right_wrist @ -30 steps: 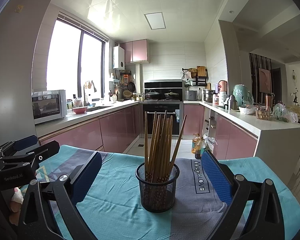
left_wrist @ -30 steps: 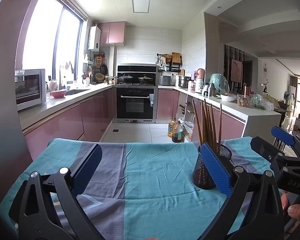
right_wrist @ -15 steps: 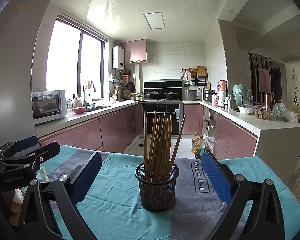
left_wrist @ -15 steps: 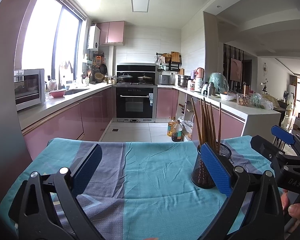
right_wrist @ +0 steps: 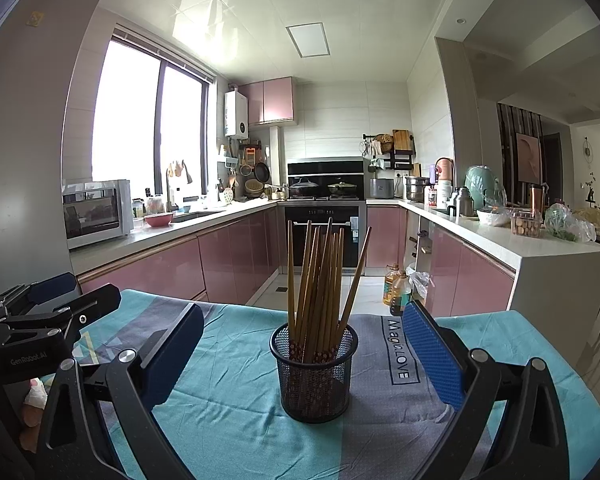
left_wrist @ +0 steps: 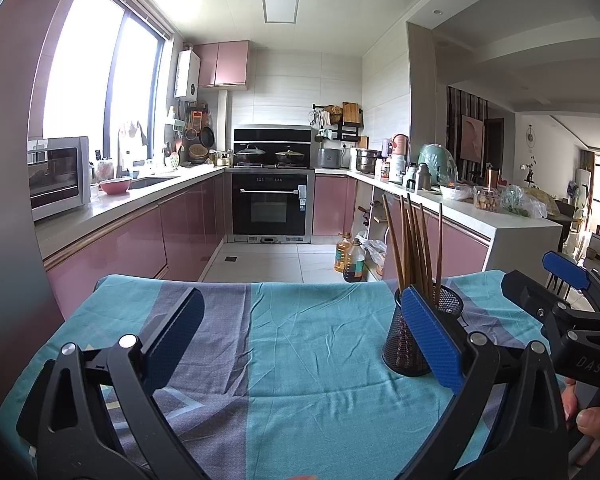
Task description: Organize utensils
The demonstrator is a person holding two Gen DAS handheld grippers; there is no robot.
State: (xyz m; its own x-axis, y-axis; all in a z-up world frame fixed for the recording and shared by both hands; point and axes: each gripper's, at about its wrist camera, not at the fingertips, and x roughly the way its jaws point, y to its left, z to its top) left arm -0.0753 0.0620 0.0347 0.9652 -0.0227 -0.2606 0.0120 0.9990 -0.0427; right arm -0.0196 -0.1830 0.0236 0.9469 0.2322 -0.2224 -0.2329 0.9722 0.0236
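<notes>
Almost nothing has moved since the earlier frames: in the left wrist view the mesh holder (left_wrist: 410, 344) has drifted only a hair, and both grippers hang over the cloth as they did before.

The left gripper (left_wrist: 300, 340) is spread wide and holds nothing, its blue pads well apart over the teal and grey cloth (left_wrist: 300, 360) that covers the bench. The right gripper (right_wrist: 300, 356) is likewise wide and empty, with the holder standing between its two fingers but touching neither.

In the right wrist view the black mesh holder (right_wrist: 315, 376) sits at the centre of the frame, upright on the cloth. In the left wrist view it lies at about 3 o'clock from centre, partly hidden behind the left gripper's right-hand pad (left_wrist: 432, 344).

The chopsticks (right_wrist: 320, 276) stand bundled in the holder, long axes near vertical, patterned ends down in the mesh and plain wooden ends pointing toward 12 o'clock. Most lean together in a tight sheaf; one at the right (right_wrist: 356, 280) tilts off toward 1 o'clock, resting on the rim.

Printed lettering (right_wrist: 398, 350) runs along the grey stripe of the cloth, just beside the holder at 3 o'clock. The right gripper's body shows at 4 o'clock in the left wrist view.
</notes>
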